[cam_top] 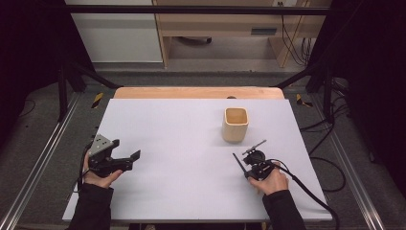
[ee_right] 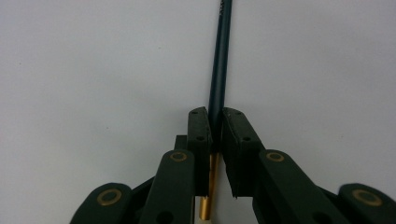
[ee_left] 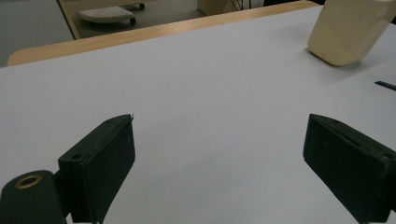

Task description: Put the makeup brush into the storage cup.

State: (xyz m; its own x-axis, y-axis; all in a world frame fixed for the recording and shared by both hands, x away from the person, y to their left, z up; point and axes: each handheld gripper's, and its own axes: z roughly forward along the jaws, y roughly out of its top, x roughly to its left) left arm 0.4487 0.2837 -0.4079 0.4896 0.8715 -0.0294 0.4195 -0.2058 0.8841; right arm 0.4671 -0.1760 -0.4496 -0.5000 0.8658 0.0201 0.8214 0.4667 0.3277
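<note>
White sheeting covers the table, with a strip of bare wood along its far edge and grey floor and pale cabinets beyond.

Near the front right of the sheet, the right gripper sits in the person's right hand, its jaws pressed together on a dark pencil. In the right gripper view the pencil runs straight up out of the closed jaws, away from the camera over the white surface, and its brass-coloured end pokes out below them toward the camera. A black cable trails back from this gripper past the wrist. Just beyond the gripper, farther from the person, stands a cream square cup, upright, its mouth showing a wooden-brown inside; it is apart from the jaws and from the pencil.

Well to the left of that, across bare sheet, the left gripper is held in the left hand with its jaws spread wide and nothing between them. From the left gripper view the cup lies far ahead and off to the right of those open jaws.
</note>
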